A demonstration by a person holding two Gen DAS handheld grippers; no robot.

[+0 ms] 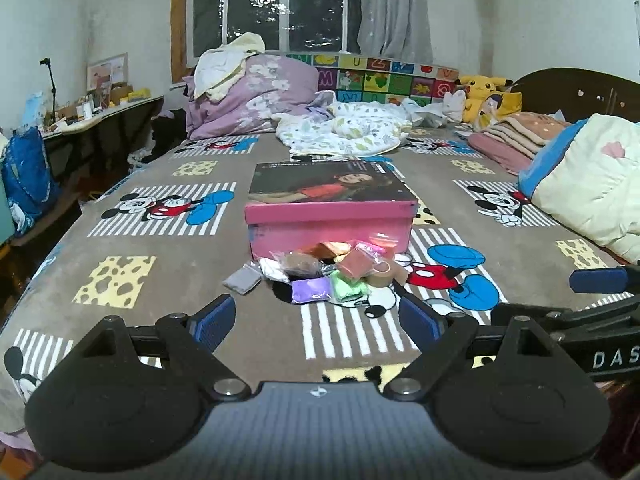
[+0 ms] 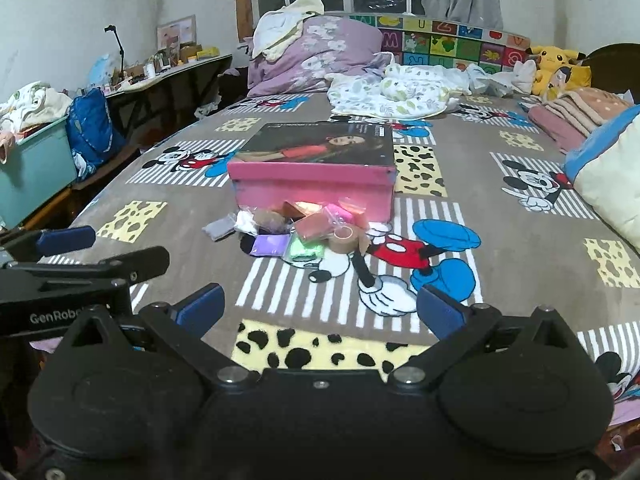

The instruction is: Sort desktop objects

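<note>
A pink box [image 1: 328, 226] with a closed picture lid lies on the Mickey Mouse bedspread [image 1: 160, 280]; it also shows in the right wrist view [image 2: 312, 184]. In front of it is a pile of small clay packets: grey [image 1: 242, 279], purple [image 1: 310, 289], green [image 1: 348, 285], salmon [image 1: 354, 263], plus a roll of brown tape [image 1: 380, 274]. The same pile shows in the right wrist view [image 2: 300, 232]. My left gripper [image 1: 316, 320] is open and empty, just short of the pile. My right gripper [image 2: 320, 310] is open and empty, further back, to the right of the left one.
Bedding piles lie at the back: a purple quilt [image 1: 256, 96], a white leafy blanket [image 1: 344, 130], folded blankets and a cream pillow [image 1: 584, 180] at right. A yellow plush toy [image 1: 480, 92] sits by the headboard. A cluttered desk [image 1: 100, 114] stands left of the bed.
</note>
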